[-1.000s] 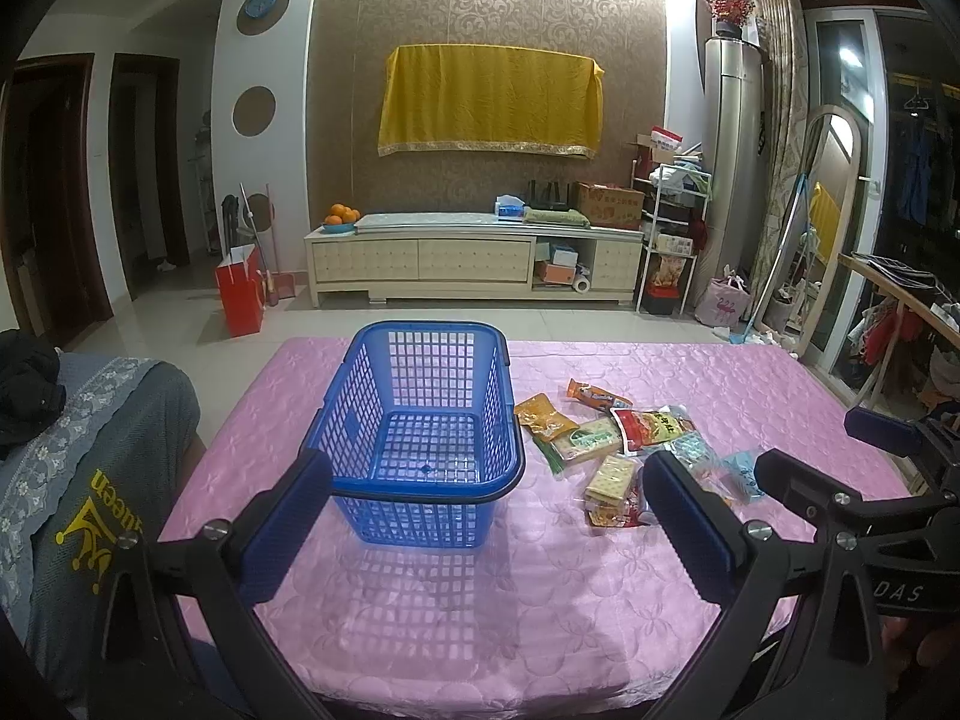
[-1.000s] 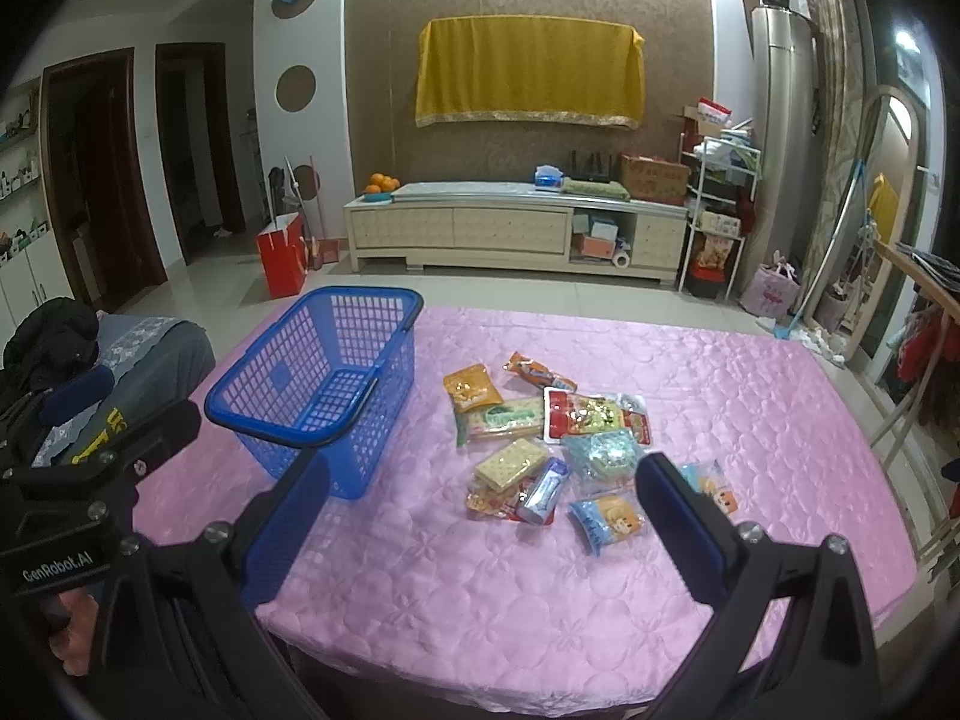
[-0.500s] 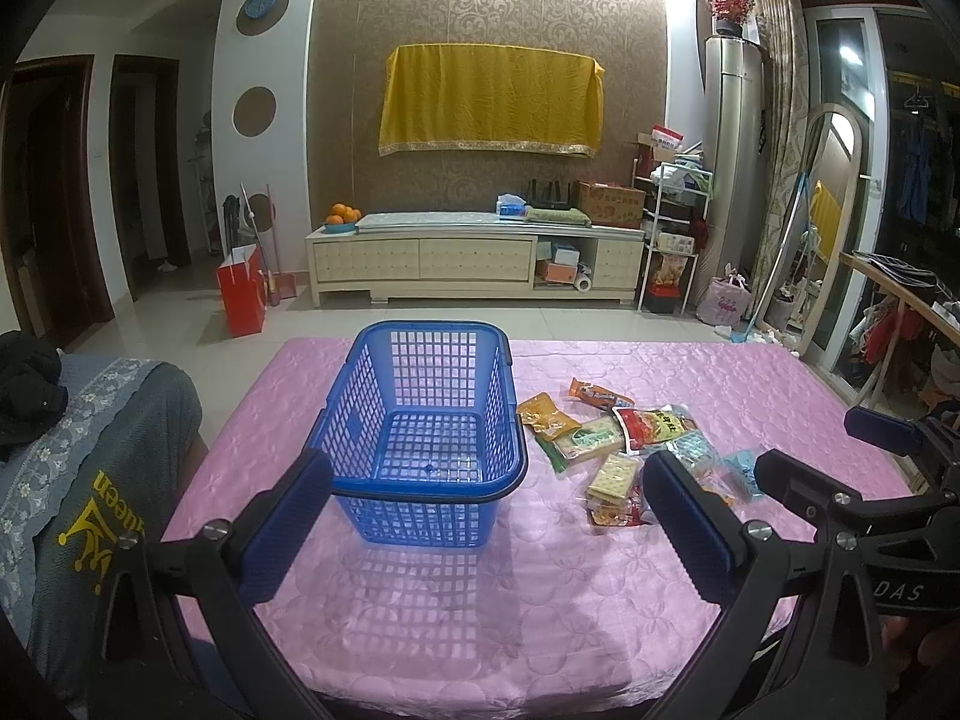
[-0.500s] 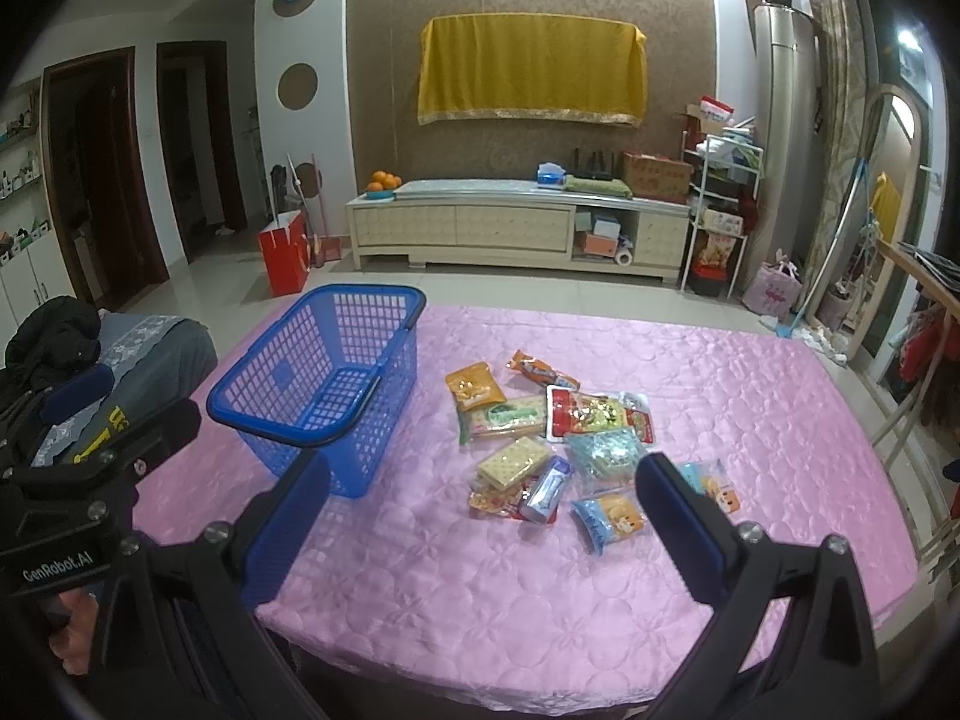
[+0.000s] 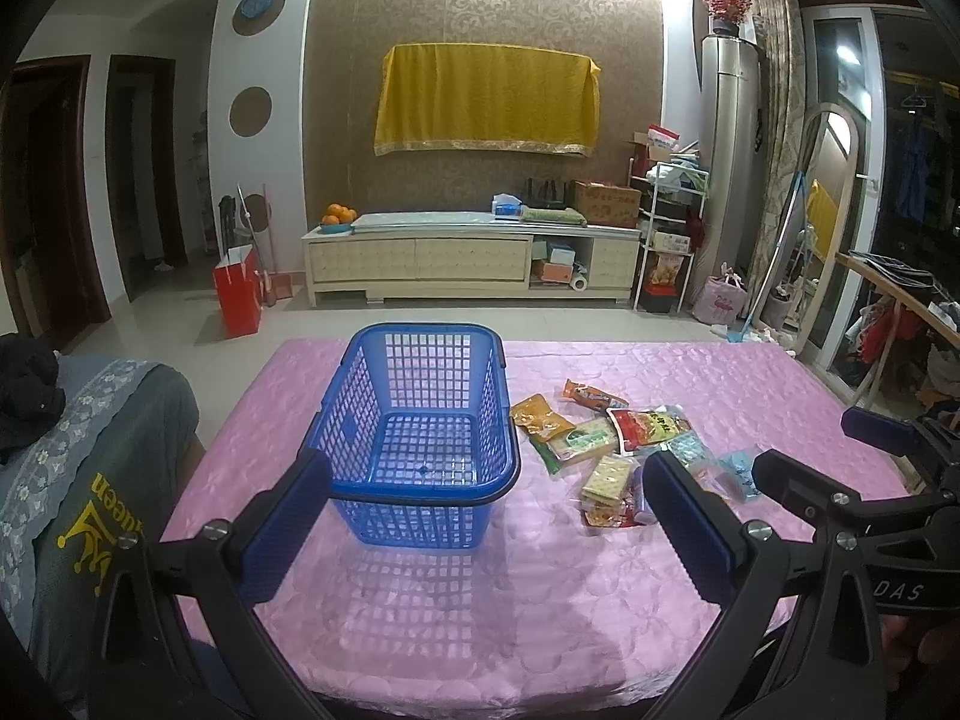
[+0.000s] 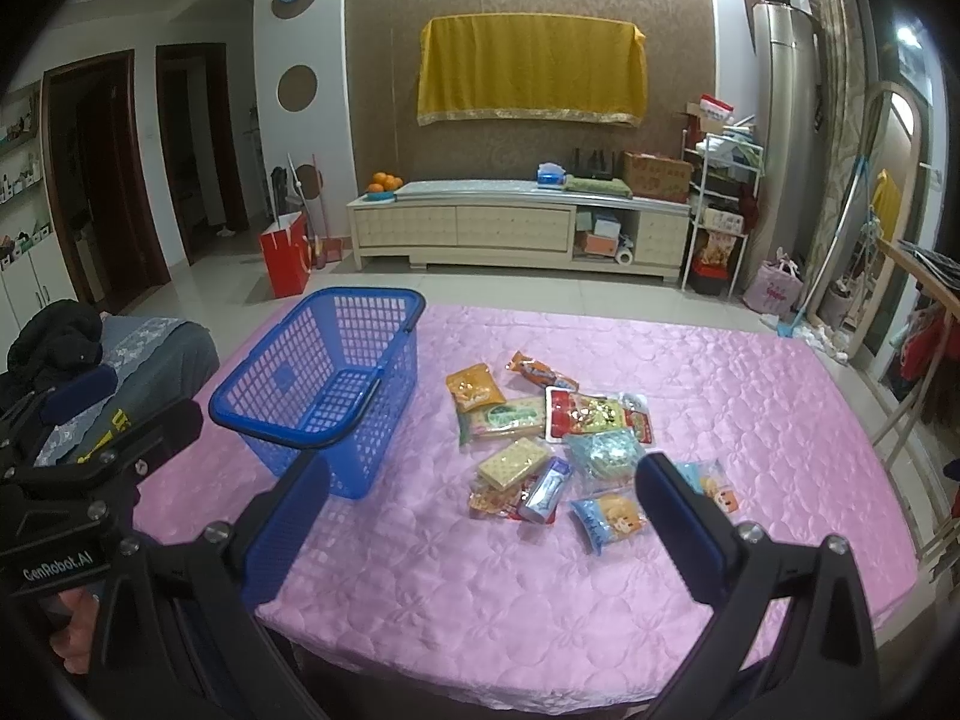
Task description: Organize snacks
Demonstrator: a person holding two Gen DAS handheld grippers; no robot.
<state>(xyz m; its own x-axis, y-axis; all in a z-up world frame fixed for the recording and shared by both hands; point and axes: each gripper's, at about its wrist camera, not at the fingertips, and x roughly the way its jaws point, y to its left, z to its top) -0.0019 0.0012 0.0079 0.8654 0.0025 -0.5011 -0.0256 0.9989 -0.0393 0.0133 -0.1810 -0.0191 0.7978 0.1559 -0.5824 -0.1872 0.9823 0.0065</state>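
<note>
An empty blue plastic basket (image 5: 420,420) (image 6: 324,384) stands on the pink quilted table (image 5: 420,612) (image 6: 720,396). To its right lies a pile of several snack packets (image 5: 606,444) (image 6: 552,444), among them an orange pouch (image 6: 474,390), a red bag (image 6: 594,417) and a cracker pack (image 6: 513,462). My left gripper (image 5: 486,516) hangs open over the near table, in line with the basket. My right gripper (image 6: 480,519) is open too, just short of the pile. Neither holds anything.
A chair draped with a grey shirt (image 5: 90,480) stands at the table's left side. Beyond the table are bare floor, a red bag (image 5: 237,300) and a low cabinet (image 5: 468,264). A wooden chair (image 6: 924,432) sits off the right edge.
Both views have crept slightly forward and right; the basket and snacks lie where they were. Both grippers stay open.
</note>
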